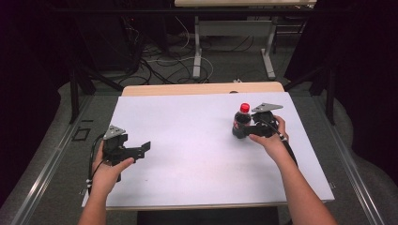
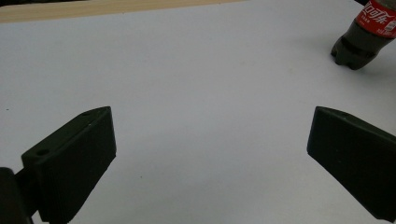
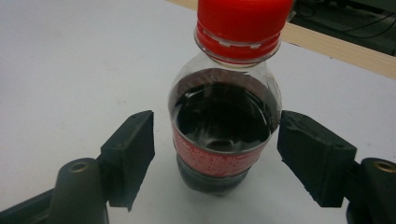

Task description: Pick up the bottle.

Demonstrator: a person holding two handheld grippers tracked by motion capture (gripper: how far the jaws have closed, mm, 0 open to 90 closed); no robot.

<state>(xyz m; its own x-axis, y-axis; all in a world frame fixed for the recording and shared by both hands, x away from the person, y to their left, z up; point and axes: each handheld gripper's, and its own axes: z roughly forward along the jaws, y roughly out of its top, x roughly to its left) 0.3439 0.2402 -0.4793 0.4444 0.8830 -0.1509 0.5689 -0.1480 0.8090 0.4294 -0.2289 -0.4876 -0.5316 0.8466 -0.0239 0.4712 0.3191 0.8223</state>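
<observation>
bottle: small clear plastic cola bottle with red cap (image 3: 225,126), nearly full, heavyish, slick; frame centre
grip: at label band (rigid enough)
right tool (image 3: 215,140): jaws flank bottle, left pad not touching
left tool (image 2: 210,154): jaws apart over white worktop (image 2: 196,74)

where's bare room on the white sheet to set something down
The white sheet is bare between the left hand-held gripper and the cola bottle, also along its far edge and near edge. It is crowded only at right, where the right hand-held gripper brackets the bottle.

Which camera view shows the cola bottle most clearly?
The right gripper view: the cola bottle stands close between that gripper's jaws, showing red cap, dark drink and label. The high view shows it small, beside the right gripper. The left gripper view catches its lower part at the corner.
</observation>
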